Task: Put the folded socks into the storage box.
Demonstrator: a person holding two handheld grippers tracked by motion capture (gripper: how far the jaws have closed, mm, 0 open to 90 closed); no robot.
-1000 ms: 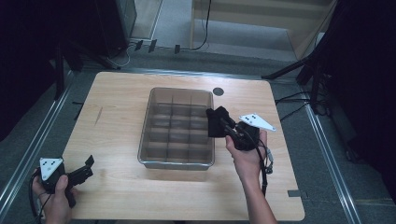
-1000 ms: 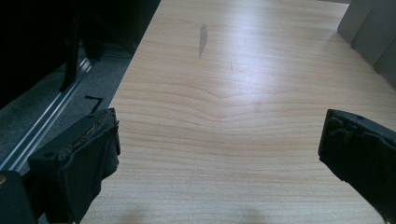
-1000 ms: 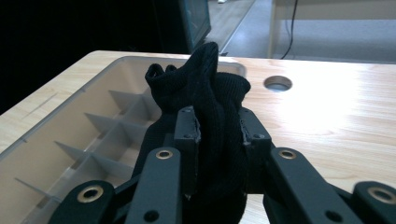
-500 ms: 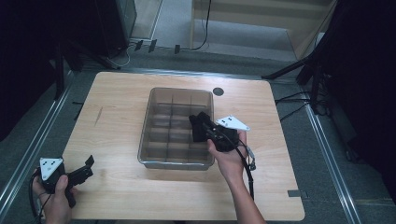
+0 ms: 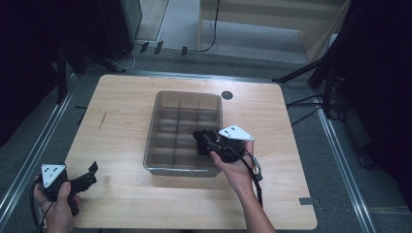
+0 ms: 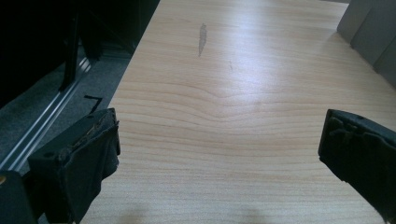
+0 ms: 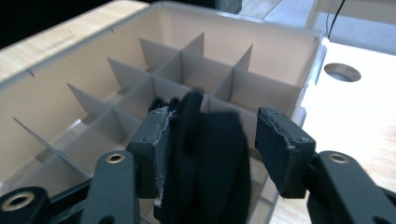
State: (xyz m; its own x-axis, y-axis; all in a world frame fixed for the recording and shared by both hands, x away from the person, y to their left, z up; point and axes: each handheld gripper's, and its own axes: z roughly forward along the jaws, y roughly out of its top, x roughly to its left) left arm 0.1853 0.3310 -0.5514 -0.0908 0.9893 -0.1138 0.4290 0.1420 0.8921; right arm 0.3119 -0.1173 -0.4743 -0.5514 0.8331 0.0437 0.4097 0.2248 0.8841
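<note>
We are looking down on a pale wooden desk with rounded corners, with a small dark round hole near its far edge. At its middle we are seeing a translucent grey plastic box split by thin dividers into a grid of compartments. Over the box's right near part, we are holding the right hand-held gripper, its grey three-cornered plate on top. In the right gripper view its jaws are standing partly apart, with a bundle of black ribbed fabric between them, pressed against the left jaw; a gap is showing at the right jaw. At the desk's near left corner, we are holding the left hand-held gripper with its jaws spread wide above bare wood, nothing between them.
</note>
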